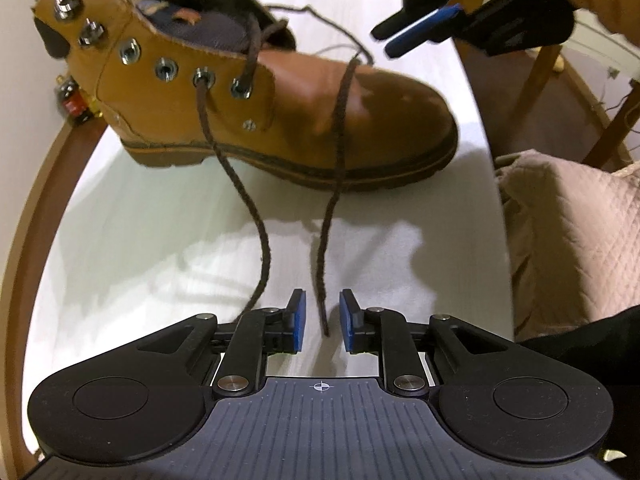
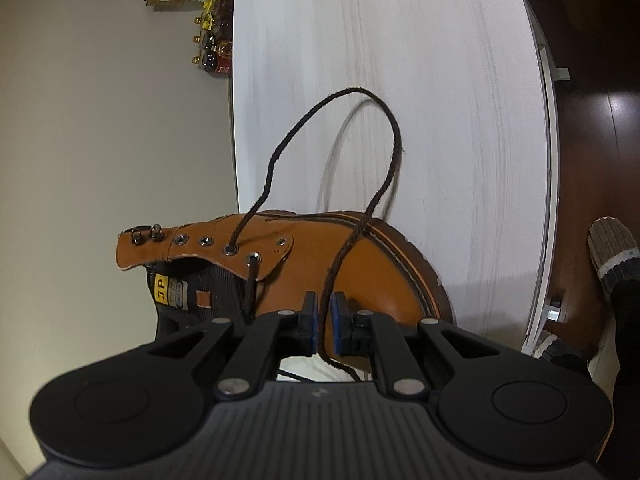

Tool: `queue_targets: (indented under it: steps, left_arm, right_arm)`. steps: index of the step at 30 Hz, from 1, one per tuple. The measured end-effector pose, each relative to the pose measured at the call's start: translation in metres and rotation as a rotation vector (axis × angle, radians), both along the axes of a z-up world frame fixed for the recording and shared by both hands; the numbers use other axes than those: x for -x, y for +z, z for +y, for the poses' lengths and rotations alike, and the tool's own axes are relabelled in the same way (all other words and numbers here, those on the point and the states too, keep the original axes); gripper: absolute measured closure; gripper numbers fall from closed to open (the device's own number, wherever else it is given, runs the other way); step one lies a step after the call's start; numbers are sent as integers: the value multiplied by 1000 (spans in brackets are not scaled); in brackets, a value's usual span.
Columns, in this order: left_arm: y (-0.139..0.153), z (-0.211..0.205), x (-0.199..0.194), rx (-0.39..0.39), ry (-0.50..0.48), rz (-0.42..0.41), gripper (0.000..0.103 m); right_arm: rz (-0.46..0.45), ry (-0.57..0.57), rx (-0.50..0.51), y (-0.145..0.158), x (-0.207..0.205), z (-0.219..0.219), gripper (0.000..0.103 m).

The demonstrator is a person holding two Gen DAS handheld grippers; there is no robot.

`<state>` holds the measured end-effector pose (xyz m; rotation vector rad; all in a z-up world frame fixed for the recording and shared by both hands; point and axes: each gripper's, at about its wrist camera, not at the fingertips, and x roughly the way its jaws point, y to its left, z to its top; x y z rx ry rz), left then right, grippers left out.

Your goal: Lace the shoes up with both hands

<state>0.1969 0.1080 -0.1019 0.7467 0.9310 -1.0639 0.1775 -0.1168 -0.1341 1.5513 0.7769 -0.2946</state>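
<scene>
Both tongs (left (image 1: 322,320), right (image 2: 324,322)) straddle lace (image 1: 332,200), unclamped

- A tan boot (image 1: 248,92) stands on the white worktop (image 1: 132,240) in the upper half of the frame, toe pointing right.
- A dark lace (image 1: 256,216) leaves an eyelet and trails down toward the bottom.
- Its end lies between the parted blue pads of the left claw (image 1: 322,316), touching neither.
- The right claw (image 1: 420,28) hovers at upper right, blurred.
- A quilted pink cushion (image 1: 568,240) sits at right.

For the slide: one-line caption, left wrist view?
Left gripper open around lace end; tan boot on white table.
</scene>
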Motion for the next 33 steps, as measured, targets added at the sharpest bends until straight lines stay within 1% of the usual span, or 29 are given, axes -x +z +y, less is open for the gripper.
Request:
queue_targets:
  steps: [2, 6, 9, 11, 12, 14, 18, 22, 27, 28, 29, 31, 32, 33]
  left_arm:
    - [1, -1, -1, -5, 7, 8, 101]
    - [27, 8, -3, 38, 13, 2, 101]
    - [46, 15, -4, 71, 18, -2, 101]
    - [57, 18, -4, 84, 19, -8, 101]
    - [63, 19, -4, 87, 17, -12, 101]
    - [73, 20, -4, 91, 14, -20, 101]
    - [82, 18, -2, 98, -7, -39, 101]
    - [85, 15, 2, 95, -30, -50, 101]
    - [89, 16, 4, 110, -45, -51, 101]
    - [89, 16, 3, 112, -46, -51, 101]
    - [90, 15, 3, 119, -47, -49, 101]
    - [91, 13, 1, 128, -39, -52, 101]
    - [93, 13, -2, 134, -22, -56, 101]
    - [96, 12, -5, 140, -6, -60, 100]
  right_arm:
    - [0, 8, -3, 1, 1, 2, 93]
    - [-9, 52, -28, -1, -1, 10, 91]
    - [-31, 111, -100, -8, -7, 23, 89]
    - [-43, 129, -147, -13, -10, 31, 82]
    - [-54, 138, -188, -17, -12, 39, 81]
    - [-65, 154, -261, -26, -18, 52, 80]
    - [-81, 142, -333, -35, -26, 68, 80]
    - [-81, 147, -322, -36, -33, 75, 80]
    - [-88, 181, -337, -37, -36, 81, 82]
    - [-94, 195, -343, -36, -36, 83, 94]
    - [-100, 205, -332, -34, -37, 83, 99]
    - [-109, 216, -301, -29, -38, 82, 100]
    - [-116, 208, -274, -24, -37, 79, 100]
    - [-133, 173, -229, -14, -35, 71, 100]
